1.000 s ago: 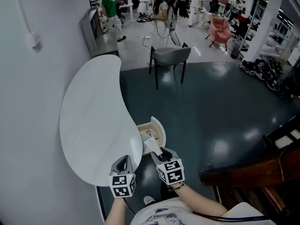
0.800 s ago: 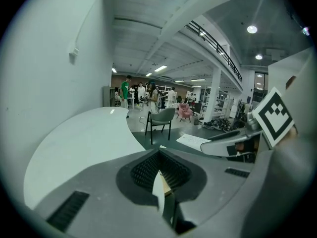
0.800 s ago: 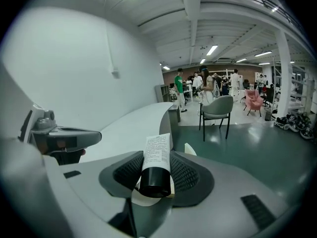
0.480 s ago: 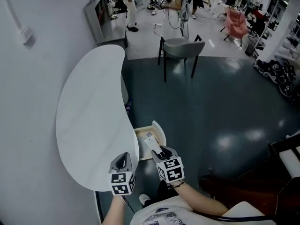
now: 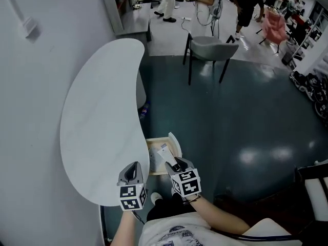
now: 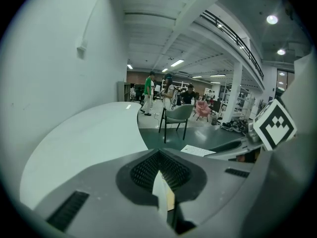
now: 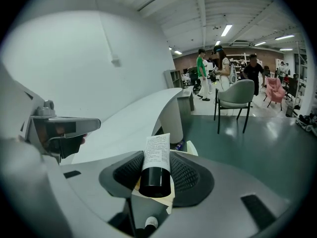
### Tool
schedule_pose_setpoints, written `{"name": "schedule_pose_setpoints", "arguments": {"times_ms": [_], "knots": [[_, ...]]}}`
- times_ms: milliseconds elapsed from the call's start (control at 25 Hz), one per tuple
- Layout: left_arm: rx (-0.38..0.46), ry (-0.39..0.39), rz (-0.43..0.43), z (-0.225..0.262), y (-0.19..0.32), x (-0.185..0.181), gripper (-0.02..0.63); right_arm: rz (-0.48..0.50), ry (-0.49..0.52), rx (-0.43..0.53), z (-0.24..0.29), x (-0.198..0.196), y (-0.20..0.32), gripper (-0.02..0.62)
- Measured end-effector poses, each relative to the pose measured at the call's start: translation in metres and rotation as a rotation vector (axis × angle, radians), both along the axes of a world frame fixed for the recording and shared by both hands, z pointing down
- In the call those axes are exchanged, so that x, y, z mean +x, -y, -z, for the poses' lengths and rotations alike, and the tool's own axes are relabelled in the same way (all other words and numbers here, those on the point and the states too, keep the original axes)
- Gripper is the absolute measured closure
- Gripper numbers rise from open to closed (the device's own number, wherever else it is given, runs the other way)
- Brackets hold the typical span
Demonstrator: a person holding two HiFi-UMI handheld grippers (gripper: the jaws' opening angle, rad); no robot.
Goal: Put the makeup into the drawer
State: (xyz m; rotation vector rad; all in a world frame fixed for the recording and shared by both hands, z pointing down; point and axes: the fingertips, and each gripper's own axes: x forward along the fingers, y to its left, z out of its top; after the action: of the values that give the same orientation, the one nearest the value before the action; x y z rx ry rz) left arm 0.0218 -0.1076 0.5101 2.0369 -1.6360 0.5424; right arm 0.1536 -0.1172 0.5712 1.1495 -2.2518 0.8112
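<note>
The makeup is a white tube point(image 7: 157, 155) with fine dark print and a glossy black cap; in the right gripper view the cap end faces the camera. The right gripper point(image 5: 174, 164) has its jaws partly spread and pinches the tube across its body. In the head view this sits low and centre, over the open drawer point(image 5: 176, 140) that juts from under the white desk point(image 5: 97, 111). The left gripper point(image 5: 134, 168) sits just left of it at the desk's lower edge, jaws pressed together with nothing between them. The tube's print is too small to read. The right gripper and tube largely cover the drawer's inside, and its contents cannot be made out.
</note>
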Motion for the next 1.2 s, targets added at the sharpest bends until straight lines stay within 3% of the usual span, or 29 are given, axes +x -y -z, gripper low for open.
{"name": "schedule_pose_setpoints", "arguments": {"times_ms": [240, 840, 1200], "knots": [[-0.011, 0.001, -0.019, -0.007, 0.006, 0.002, 0.591, 0.002, 0.005, -0.028, -0.014, -0.006, 0.000, 0.416], [-0.065, 0.001, -0.166, -0.051, 0.063, -0.009, 0.591, -0.125, -0.009, -0.121, -0.079, -0.029, 0.038, 0.416], [-0.096, -0.020, -0.206, -0.077, 0.080, -0.016, 0.591, -0.165, -0.015, -0.196, -0.129, -0.048, 0.046, 0.416]]}}
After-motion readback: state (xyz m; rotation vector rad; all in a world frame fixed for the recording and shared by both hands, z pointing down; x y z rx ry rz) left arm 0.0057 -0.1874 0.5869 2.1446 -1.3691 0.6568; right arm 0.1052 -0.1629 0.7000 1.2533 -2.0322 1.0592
